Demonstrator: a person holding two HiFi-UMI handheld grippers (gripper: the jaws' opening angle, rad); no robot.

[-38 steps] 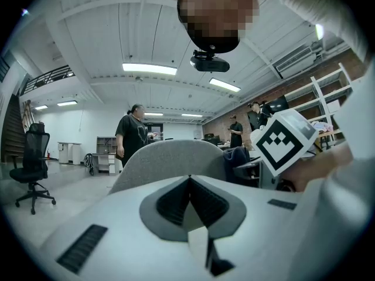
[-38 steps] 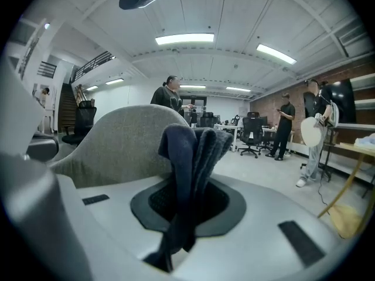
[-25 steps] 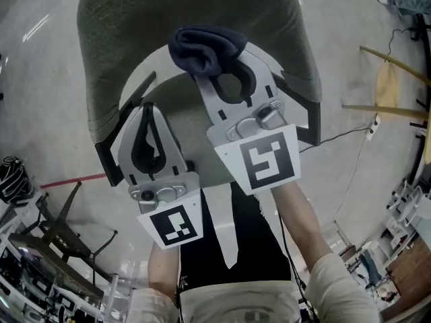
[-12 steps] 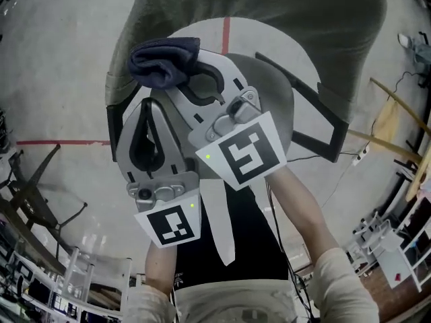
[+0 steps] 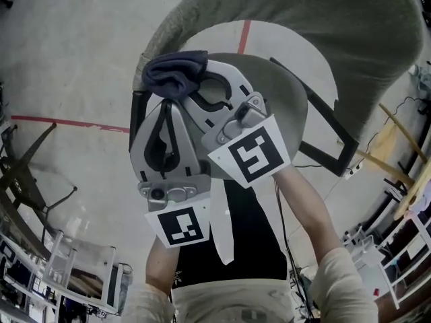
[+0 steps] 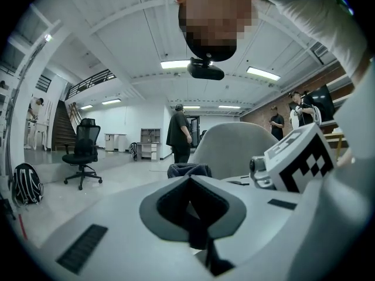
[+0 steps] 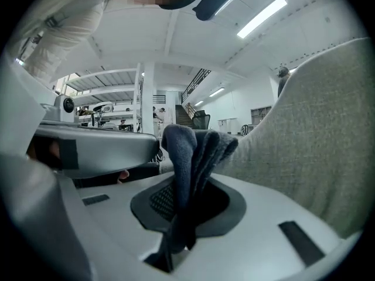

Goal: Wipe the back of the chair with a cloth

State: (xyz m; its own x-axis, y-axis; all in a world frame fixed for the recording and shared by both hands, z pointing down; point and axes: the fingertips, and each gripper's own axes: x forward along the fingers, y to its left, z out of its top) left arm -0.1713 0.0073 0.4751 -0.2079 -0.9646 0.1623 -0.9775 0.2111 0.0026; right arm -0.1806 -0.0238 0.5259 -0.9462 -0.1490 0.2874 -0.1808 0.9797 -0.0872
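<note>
The chair back (image 5: 323, 25) is grey-green fabric and curves across the top right of the head view. A dark blue cloth (image 5: 174, 75) is bunched against its left edge, with my right gripper (image 5: 187, 89) shut on it. In the right gripper view the cloth (image 7: 196, 154) stands up between the jaws of that gripper (image 7: 186, 192), and the chair back (image 7: 316, 151) fills the right side close by. My left gripper (image 5: 165, 113) sits just below and left of the right one, shut on nothing. The left gripper view shows its own tips (image 6: 188, 183) and, beyond them, the cloth (image 6: 188, 170) and chair back (image 6: 234, 148).
A black office chair (image 6: 82, 151) and a backpack (image 6: 26, 183) stand on the floor at left. People stand farther off (image 6: 179, 136). A dark folding frame (image 5: 34, 173) is at the left, wooden sticks (image 5: 397, 157) and shelving at the right.
The right gripper has carried the cloth from the middle of the chair back leftward to its left edge. The chair has shifted to the upper right of the view. Left gripper stays shut.
</note>
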